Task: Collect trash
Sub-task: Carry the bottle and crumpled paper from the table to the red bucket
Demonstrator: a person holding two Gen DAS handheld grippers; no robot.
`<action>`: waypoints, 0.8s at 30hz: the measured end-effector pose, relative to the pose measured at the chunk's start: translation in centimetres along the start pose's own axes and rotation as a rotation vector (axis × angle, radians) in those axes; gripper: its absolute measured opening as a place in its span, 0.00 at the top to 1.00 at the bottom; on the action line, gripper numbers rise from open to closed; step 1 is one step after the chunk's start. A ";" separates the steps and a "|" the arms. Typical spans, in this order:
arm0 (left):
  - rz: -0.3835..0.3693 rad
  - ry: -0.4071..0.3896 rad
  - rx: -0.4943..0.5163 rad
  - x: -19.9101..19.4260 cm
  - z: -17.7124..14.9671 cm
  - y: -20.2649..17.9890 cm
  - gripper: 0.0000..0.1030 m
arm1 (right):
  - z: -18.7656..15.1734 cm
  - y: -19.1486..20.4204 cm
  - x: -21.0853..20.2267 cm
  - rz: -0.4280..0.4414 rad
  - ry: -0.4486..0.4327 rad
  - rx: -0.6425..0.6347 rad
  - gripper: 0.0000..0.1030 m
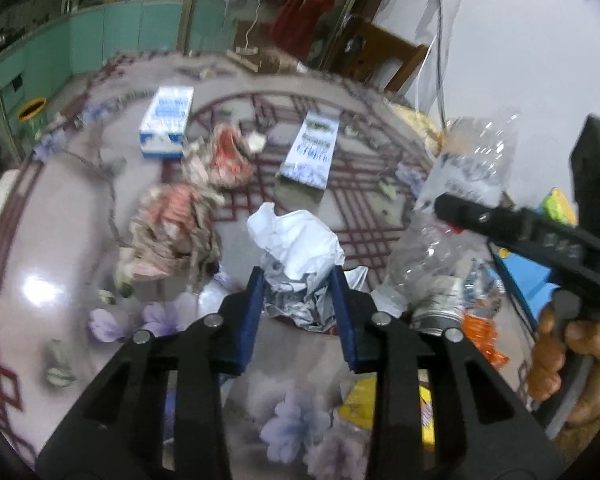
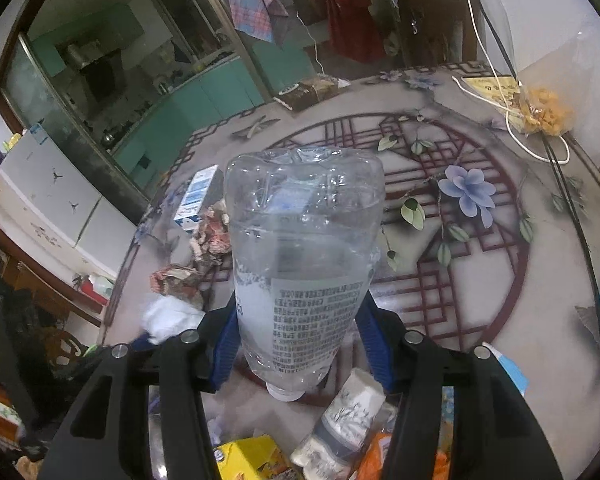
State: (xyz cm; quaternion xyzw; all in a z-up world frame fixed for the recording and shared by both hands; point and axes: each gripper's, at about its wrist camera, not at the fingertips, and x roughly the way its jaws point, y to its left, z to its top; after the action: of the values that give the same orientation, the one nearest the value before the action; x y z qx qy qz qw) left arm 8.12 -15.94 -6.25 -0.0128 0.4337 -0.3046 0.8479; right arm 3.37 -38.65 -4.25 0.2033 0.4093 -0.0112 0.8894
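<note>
Surface: round table (image 2: 480,320) w/ glossy printed cover, dark-red lattice circle + lilac flowers; kitchen w/ teal cabinets behind a glass door, clothes hanging at back.
L gripper (image 1: 298,284): blue pads clamped on crumpled white/grey paper wad (image 1: 296,252); wad bulges up and out past the tips, so the hold is low on it.
R gripper (image 2: 300,332): pads closed on clear plastic water bottle (image 2: 300,248), gripped at the labelled part near the neck.
Bottle axis: runs straight out along the fingers, white cap toward the camera, base pointing away. In L view it stands tilted above the table, off to the right of the wad.
Pile nearest R gripper: yellow carton (image 2: 252,460), white-and-grey printed paper roll (image 2: 348,412), orange wrapper (image 2: 380,456) lie right under the bottle cap; prob. the collecting spot, a guess only.
Key relation: both hands loaded; the pile sits just below/behind the R gripper and to the right of the L one, so R is nearer to drop. L must carry the wad rightward across to it.
Loose trash farther out: 2 crumpled pink-beige paper clumps (image 1: 172,236) near centre-left, then 2 blue-and-white cartons (image 1: 168,122) lying flat beyond, well apart from each other.
Counts: wads held 1; bottles 1; clumps 2; cartons 2.
Far edge: clear bag of orange-yellow snacks (image 2: 544,110) w/ white cord beside it; trash or not, can't tell.
Person: one hand (image 1: 572,360) on the R gripper's handle, seen in L view.
</note>
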 end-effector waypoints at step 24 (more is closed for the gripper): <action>0.274 -0.208 0.002 -18.0 -3.6 10.9 0.68 | -7.3 12.2 -4.6 0.176 -0.084 -0.030 0.49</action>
State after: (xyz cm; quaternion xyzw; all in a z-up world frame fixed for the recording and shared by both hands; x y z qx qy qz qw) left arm 3.03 3.31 1.51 0.0159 0.3410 -0.1838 0.9218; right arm -2.64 -25.44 -0.83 0.2245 0.3524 0.0648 0.9062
